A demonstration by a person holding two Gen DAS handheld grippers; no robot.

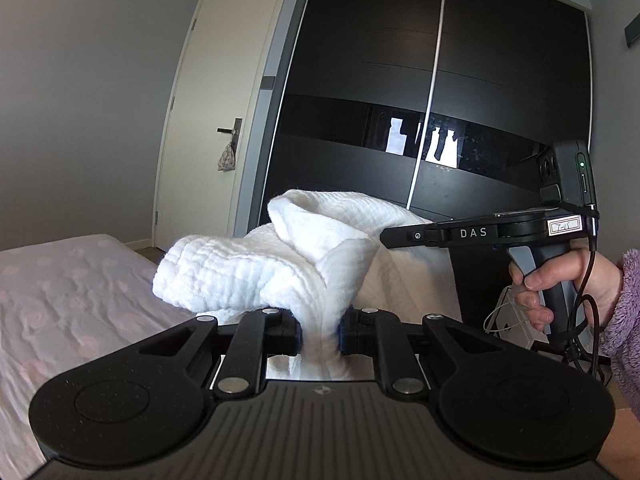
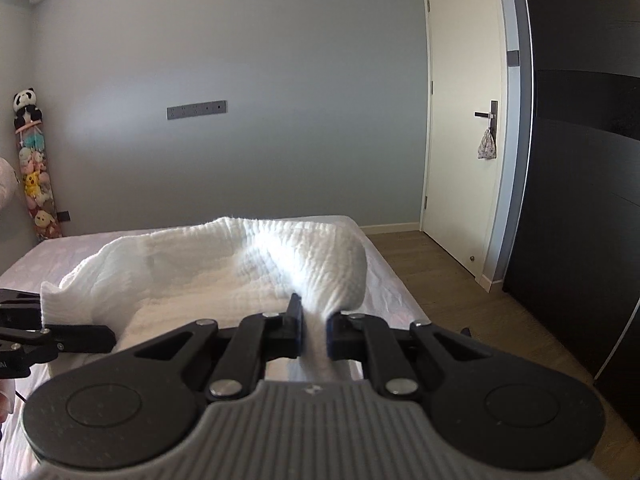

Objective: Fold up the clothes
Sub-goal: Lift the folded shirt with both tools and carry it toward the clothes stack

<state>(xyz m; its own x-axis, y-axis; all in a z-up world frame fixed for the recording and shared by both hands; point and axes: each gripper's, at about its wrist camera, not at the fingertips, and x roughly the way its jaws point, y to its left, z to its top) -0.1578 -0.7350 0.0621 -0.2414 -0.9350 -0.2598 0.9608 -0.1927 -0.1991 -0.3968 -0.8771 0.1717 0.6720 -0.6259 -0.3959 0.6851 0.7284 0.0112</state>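
While both grippers, left gripper [image 1: 319,336] and right gripper [image 2: 313,332], are pinching white cloth [image 1: 256,264] in nearly closed jaws, it is hanging clear above bed [image 1: 68,292], seemingly for folding

The right gripper [image 2: 313,330] pinches a bunched fold of the white cloth [image 2: 224,264], which sags ahead of it over the bed [image 2: 394,292] and stretches off to its left, where the left gripper [image 2: 60,338] clamps the other corner.
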